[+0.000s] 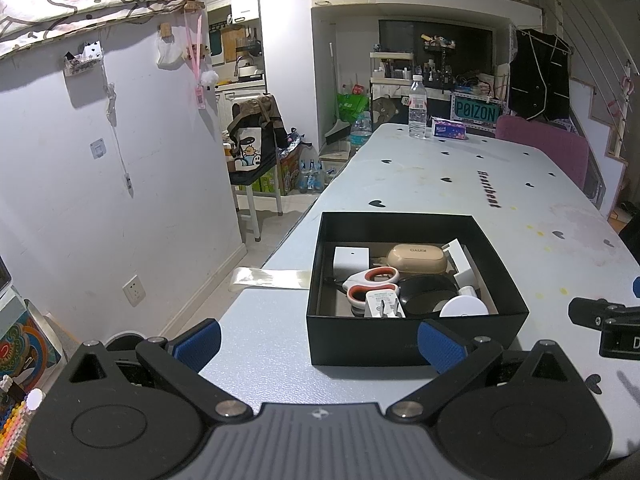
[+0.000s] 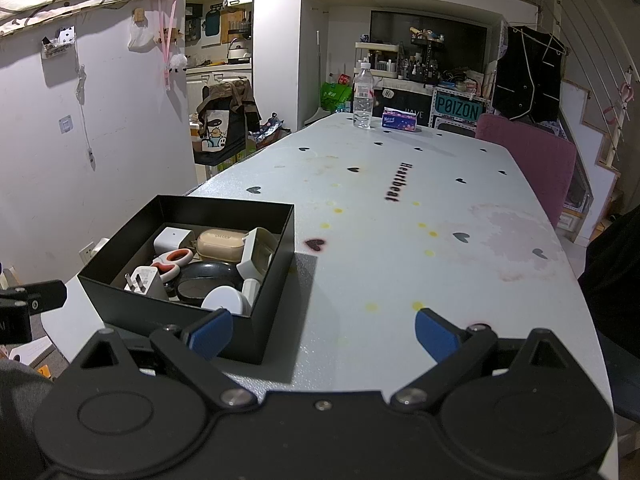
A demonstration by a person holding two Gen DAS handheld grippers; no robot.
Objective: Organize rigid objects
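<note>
A black open box (image 1: 412,338) (image 2: 168,314) stands near the front edge of the white table (image 1: 460,184) (image 2: 400,240). Inside lie red-handled scissors (image 1: 370,282) (image 2: 174,261), a white plug adapter (image 1: 382,302) (image 2: 144,280), a beige case (image 1: 418,258) (image 2: 220,246), a white cube charger (image 1: 351,258) (image 2: 173,240), a black round object (image 1: 428,294) (image 2: 204,282) and a white disc (image 1: 464,306) (image 2: 222,300). My left gripper (image 1: 320,344) is open just in front of the box, holding nothing. My right gripper (image 2: 324,334) is open to the right of the box, also holding nothing.
A water bottle (image 1: 417,108) (image 2: 363,96) and a tissue pack (image 1: 449,128) (image 2: 399,119) stand at the table's far end. A pink chair (image 1: 548,148) (image 2: 532,160) sits at the right side. A strip of tape (image 1: 272,278) hangs off the left edge.
</note>
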